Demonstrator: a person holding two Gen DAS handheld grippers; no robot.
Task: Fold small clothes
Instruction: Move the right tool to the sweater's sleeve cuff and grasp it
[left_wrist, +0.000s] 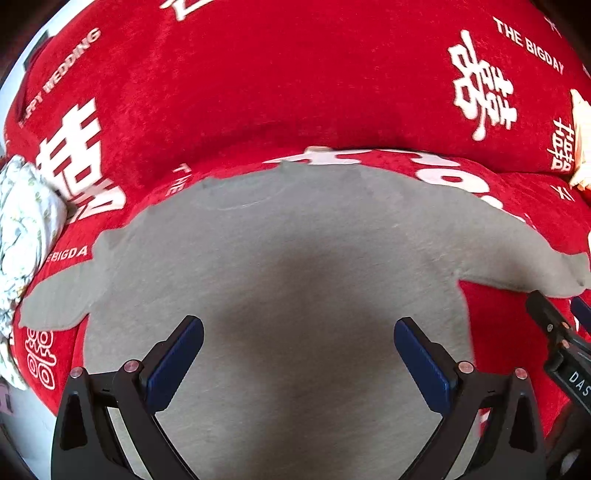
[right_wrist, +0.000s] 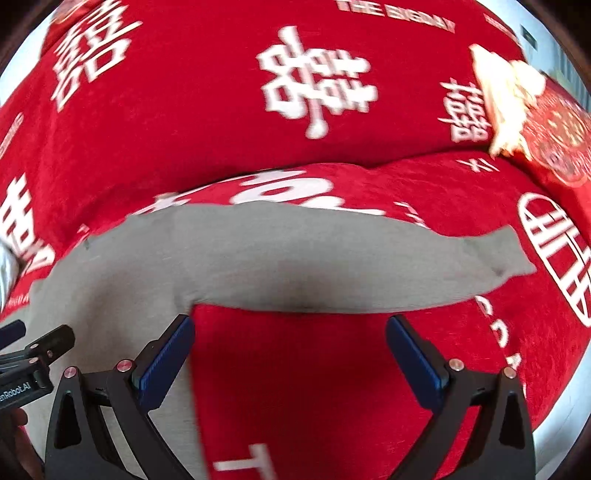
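Note:
A grey short-sleeved shirt (left_wrist: 295, 266) lies spread flat on a red cover, sleeves out to both sides. My left gripper (left_wrist: 298, 343) is open and empty, hovering over the shirt's body. In the right wrist view the shirt (right_wrist: 258, 258) shows its right sleeve stretched across. My right gripper (right_wrist: 290, 341) is open and empty, just below that sleeve, its left finger (right_wrist: 166, 362) at the shirt's side edge. The right gripper also shows at the right edge of the left wrist view (left_wrist: 561, 332), and the left gripper at the left edge of the right wrist view (right_wrist: 33, 350).
The red cover (left_wrist: 258, 92) with white characters and lettering drapes a sofa seat and backrest. A floral white cloth (left_wrist: 22, 229) lies at the left. A cream and red cushion (right_wrist: 524, 110) sits at the right.

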